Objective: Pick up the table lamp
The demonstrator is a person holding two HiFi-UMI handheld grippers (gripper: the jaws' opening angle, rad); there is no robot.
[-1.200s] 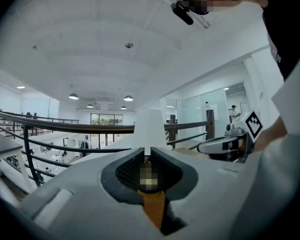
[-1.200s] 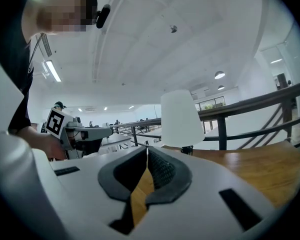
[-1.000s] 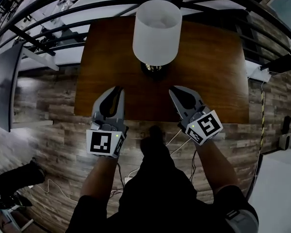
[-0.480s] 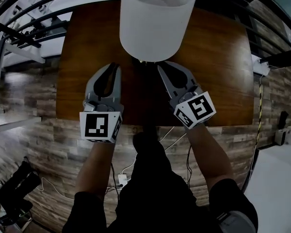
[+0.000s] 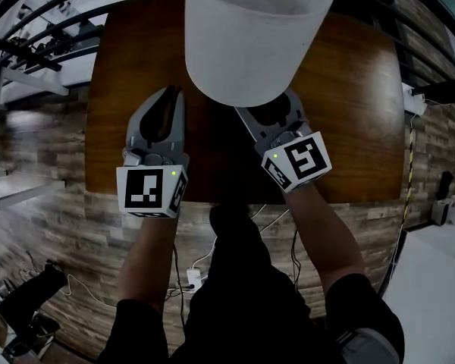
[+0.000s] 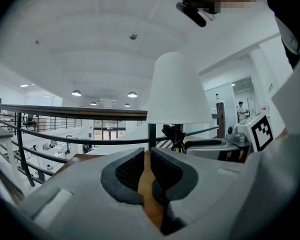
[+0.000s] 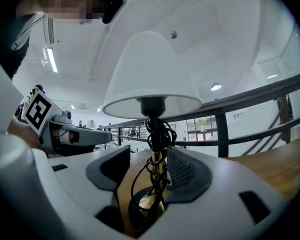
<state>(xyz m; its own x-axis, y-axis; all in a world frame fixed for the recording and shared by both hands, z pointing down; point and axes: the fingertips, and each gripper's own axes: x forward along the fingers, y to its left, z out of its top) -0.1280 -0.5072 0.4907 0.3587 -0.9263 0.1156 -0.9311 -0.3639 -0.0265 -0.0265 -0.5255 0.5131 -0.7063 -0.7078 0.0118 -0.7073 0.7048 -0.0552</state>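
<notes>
Since its jaws have just been opening, the nearer right gripper (image 7: 149,159) straddles the upright lamp stem (image 7: 157,134) at 12 o'clock.

The desk (image 5: 349,127) is smooth brown wood. The lamp shade (image 5: 254,36) is white and matt. The lamp stem (image 7: 157,166) is shiny gold metal. The right hand-held gripper (image 7: 148,148) is dull grey plastic with bumpy pads (image 7: 181,172).
</notes>
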